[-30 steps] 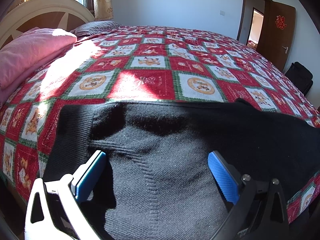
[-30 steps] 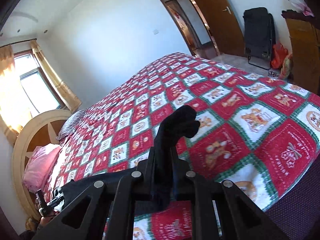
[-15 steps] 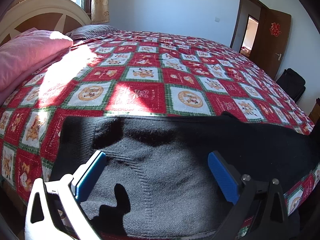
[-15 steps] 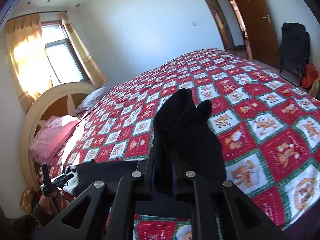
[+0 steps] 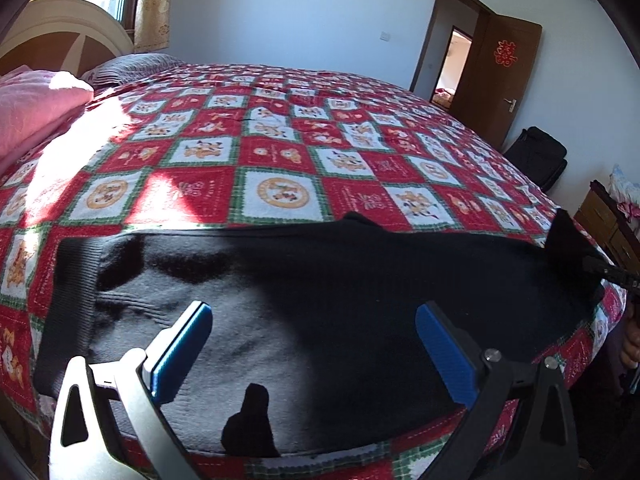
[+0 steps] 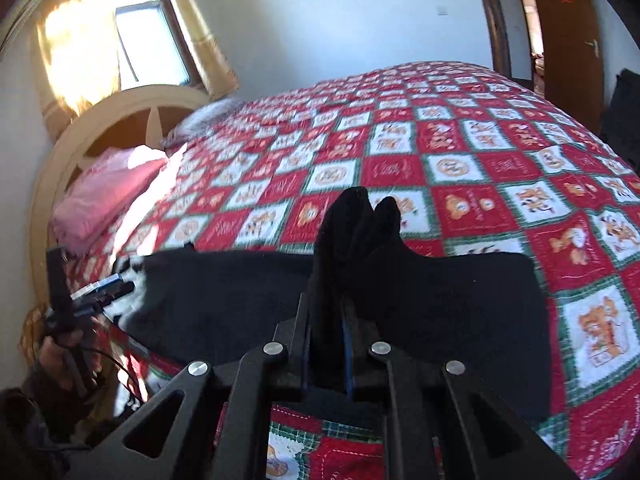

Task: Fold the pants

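Black pants (image 5: 360, 280) lie across the near edge of the bed, with the ribbed waistband (image 5: 68, 300) at the left. My left gripper (image 5: 314, 344) hovers open above the waist end, and nothing sits between its blue pads (image 5: 180, 352). In the right wrist view my right gripper (image 6: 326, 332) is shut on the leg end (image 6: 360, 232), which bunches up above the jaws. The rest of the pants (image 6: 240, 292) stretch flat beneath it. The left gripper (image 6: 100, 292) also shows at the left of that view, held by a hand (image 6: 56, 356).
A red, white and green patchwork quilt (image 5: 280, 152) covers the bed. A pink pillow (image 5: 36, 112) and a curved headboard (image 6: 132, 120) are at the left. At the right are a brown door (image 5: 500, 80), a black bag (image 5: 536, 160) and a wooden cabinet (image 5: 608, 224).
My right gripper has carried the leg end along the bed towards the headboard side, and its view has rolled level. The left gripper has drawn back and up a little, still open.
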{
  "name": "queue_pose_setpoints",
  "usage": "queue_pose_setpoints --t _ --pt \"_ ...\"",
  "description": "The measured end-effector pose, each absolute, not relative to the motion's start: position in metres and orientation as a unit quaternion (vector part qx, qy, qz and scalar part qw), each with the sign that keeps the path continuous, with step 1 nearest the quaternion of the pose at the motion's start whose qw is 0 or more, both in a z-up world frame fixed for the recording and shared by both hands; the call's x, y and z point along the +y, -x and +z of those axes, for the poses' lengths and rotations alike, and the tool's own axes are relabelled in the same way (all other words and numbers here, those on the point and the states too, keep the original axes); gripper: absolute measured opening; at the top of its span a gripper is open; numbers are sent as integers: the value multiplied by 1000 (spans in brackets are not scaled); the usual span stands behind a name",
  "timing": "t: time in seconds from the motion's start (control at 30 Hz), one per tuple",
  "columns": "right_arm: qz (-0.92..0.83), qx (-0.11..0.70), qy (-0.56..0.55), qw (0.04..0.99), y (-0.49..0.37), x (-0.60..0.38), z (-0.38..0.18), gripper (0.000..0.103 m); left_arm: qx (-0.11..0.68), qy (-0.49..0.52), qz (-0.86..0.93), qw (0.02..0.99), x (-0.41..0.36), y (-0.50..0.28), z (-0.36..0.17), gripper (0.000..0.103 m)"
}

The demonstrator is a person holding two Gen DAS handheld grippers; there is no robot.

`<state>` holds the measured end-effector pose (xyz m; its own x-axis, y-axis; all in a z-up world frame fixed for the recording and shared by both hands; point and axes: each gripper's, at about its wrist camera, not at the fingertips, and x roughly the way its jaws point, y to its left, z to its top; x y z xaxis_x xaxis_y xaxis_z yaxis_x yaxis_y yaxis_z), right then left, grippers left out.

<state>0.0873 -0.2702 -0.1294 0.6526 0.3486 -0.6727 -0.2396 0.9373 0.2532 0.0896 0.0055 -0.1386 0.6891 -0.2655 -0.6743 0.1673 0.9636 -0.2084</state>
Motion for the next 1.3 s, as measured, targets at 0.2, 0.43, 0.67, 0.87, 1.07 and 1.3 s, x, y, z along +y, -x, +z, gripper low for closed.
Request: queue_pose_setpoints --t 0.2,0.43,0.67,0.87,1.07,1.3 --pt "176 428 -66 884 -105 -255 -165 13 388 61 -165 905 -28 -89 -144 103" --pt "272 440 -97 850 -98 -256 -157 49 400 56 -214 889 -67 -98 -143 103" --pt "218 401 -155 876 -93 -317 -140 49 397 37 -276 874 -126 -108 -128 103" --pt "132 375 -228 889 -94 -376 -154 49 415 16 -316 853 -188 -123 -128 87" --pt "85 315 -259 909 -86 -401 -146 49 441 17 -336 832 -225 -132 -136 57" --pt "45 289 -272 917 -80 -410 -148 49 451 21 -338 826 -244 -134 -142 29"
